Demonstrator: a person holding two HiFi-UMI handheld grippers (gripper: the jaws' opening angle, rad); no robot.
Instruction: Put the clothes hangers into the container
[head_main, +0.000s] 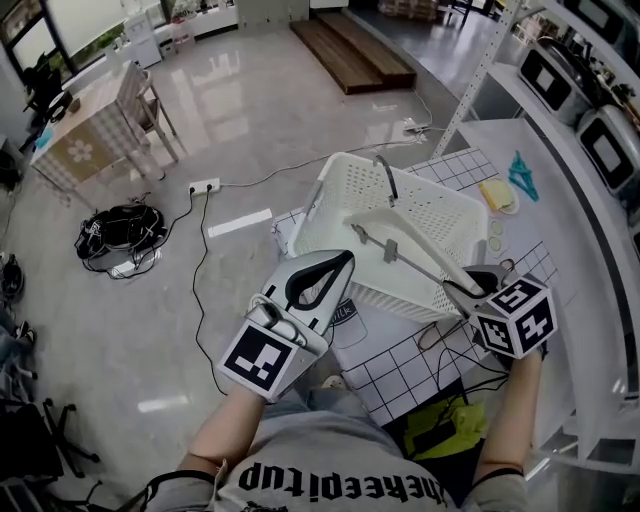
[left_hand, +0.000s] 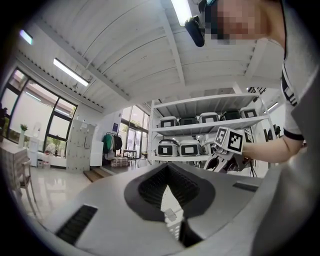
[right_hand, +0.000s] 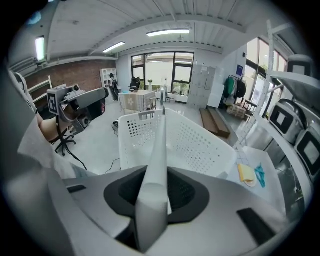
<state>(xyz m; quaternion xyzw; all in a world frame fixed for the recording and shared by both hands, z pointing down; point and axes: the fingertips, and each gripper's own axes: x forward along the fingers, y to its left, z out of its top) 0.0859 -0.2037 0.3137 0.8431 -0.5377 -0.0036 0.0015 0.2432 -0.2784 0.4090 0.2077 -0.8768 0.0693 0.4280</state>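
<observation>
White perforated basket (head_main: 325, 205) sits on the gridded table (head_main: 400, 372), and the pale hanger (head_main: 412, 246) slants across its opening, hook end over the inside, near end past the front rim. The right gripper (head_main: 466, 286) has that near end between its jaws, but they stand apart, pads off it. The left gripper (head_main: 345, 258), jaws together on nothing, hovers beside the basket.

Head view: the marker cube (head_main: 515, 318) hides most of the right gripper (head_main: 475, 285), and the near end of the clothes hanger (head_main: 398, 250) disappears there. The left gripper (head_main: 335, 268) covers the near corner of the white basket (head_main: 445, 215). A yellow item (head_main: 497, 195) and a teal item (head_main: 522, 175) on the table (head_main: 560, 150) are too small to identify. Right gripper view: the hanger's near end is blurred.
</observation>
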